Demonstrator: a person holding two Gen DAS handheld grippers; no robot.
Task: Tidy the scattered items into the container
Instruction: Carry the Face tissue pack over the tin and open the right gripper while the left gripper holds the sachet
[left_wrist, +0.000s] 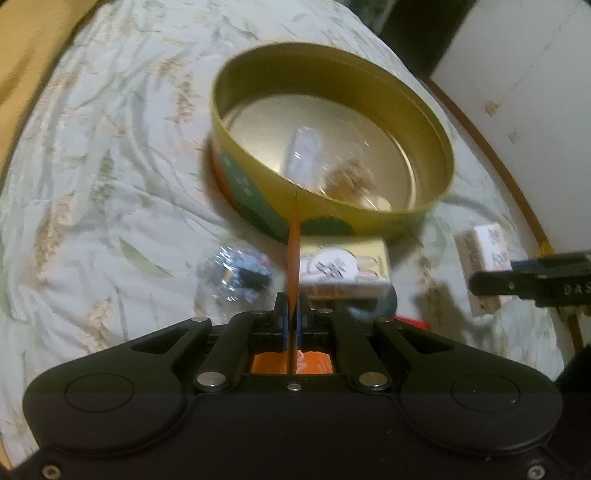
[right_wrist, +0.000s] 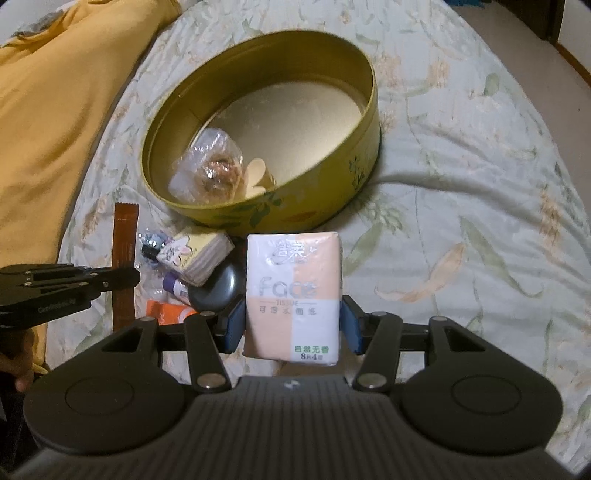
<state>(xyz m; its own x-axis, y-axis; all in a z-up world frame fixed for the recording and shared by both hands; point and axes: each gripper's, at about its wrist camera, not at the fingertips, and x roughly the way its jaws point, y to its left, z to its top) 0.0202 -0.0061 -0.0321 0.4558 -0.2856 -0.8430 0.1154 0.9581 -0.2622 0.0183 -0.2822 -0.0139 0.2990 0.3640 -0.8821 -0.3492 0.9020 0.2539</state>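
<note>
Your right gripper (right_wrist: 291, 326) clamps tissue pack (right_wrist: 293, 295), held upright over bedspread (right_wrist: 461, 166). Your left gripper (left_wrist: 292, 314) pinches thin orange sachet (left_wrist: 293, 251) edge-on, jaws closed on it. Beyond them on bedspread: rabbit box (left_wrist: 343, 271), dark round object (right_wrist: 218, 288), clear bag (left_wrist: 232, 273), contents blurred. Farthest, tin (right_wrist: 332, 177) near bedspread middle holds wrapped item (right_wrist: 210, 170), possibly candy.

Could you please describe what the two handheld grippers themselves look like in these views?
Both are matte black, with round discs at each side and silver pivot pins. The left gripper and right gripper carry blue finger pads. White lettering marks their sides.
</note>
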